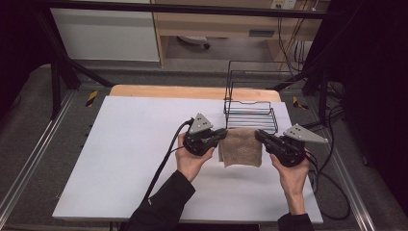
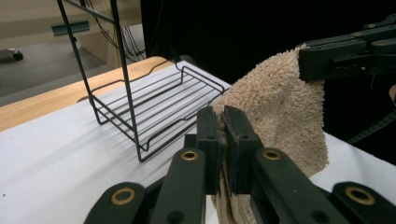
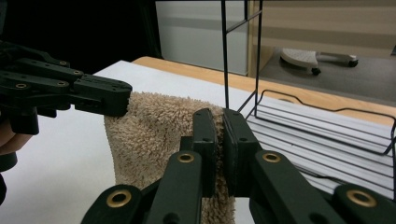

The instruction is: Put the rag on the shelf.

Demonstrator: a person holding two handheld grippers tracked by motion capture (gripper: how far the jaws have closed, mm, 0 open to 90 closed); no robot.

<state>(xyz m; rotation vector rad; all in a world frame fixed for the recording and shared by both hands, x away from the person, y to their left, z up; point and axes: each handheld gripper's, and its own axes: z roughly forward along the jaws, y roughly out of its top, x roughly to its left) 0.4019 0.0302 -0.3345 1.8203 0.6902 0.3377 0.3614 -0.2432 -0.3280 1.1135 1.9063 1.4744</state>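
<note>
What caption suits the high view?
Each hand-held gripper, left and right, pinches a tan towel beside a wire rack.

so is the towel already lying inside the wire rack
No, the towel hangs between the left gripper and right gripper, in front of the wire rack.

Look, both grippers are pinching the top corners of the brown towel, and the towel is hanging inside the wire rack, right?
Not quite. The left gripper and right gripper do pinch the towel's top corners, but it hangs in front of the wire rack, over the white table, not inside it. The high view shows this best.
</note>
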